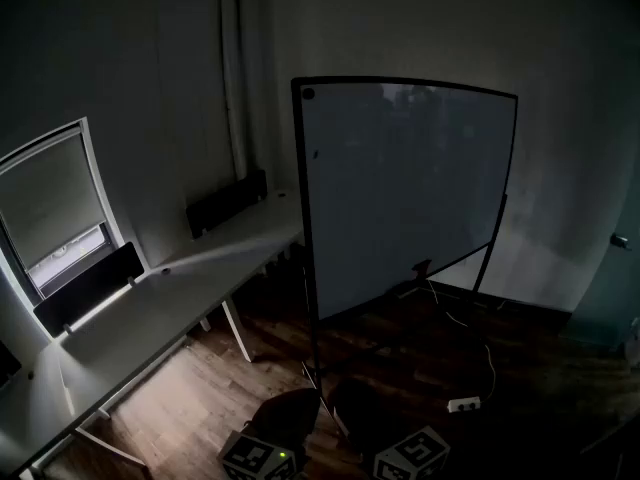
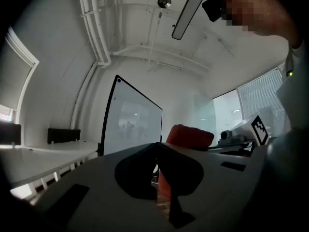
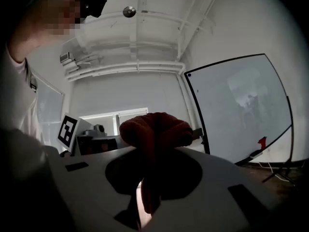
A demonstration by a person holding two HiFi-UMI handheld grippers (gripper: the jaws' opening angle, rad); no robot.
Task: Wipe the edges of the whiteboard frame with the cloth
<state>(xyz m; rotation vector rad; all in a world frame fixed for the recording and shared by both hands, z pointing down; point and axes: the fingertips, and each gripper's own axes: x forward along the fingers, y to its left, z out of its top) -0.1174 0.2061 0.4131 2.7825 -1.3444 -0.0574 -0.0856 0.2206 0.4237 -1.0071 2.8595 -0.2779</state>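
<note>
One whiteboard: the whiteboard [image 1: 405, 193] stands upright on its stand in the middle of the dim room, well apart from both of my grippers, which hang low at the bottom of the head view.
Desk: the long white desk [image 1: 180, 288] runs close by the board's left side, so I judge the left upright will be the tight one to reach.
Frame: the thin black frame [image 1: 300, 198] shows clearly on the top and left edges. No wiping has started, so I'd close the distance first, then begin at the top left corner and run down.
Right gripper: the right gripper [image 3: 145, 168] is clamped on the cloth, with a bunched fold standing proud above the jaws. I'd lead with that fold and keep the jaw tips off the frame.
Left gripper: the left gripper [image 2: 157, 153] has its jaws pressed together with nothing between them. It is free to steady the board if it rocks.
Cloth: the red cloth [image 3: 154, 129] sits in the right gripper, not yet near the frame.
Power strip: a white power strip [image 1: 462, 404] and its cord lie on the floor by the stand, so I'd step around them.
</note>
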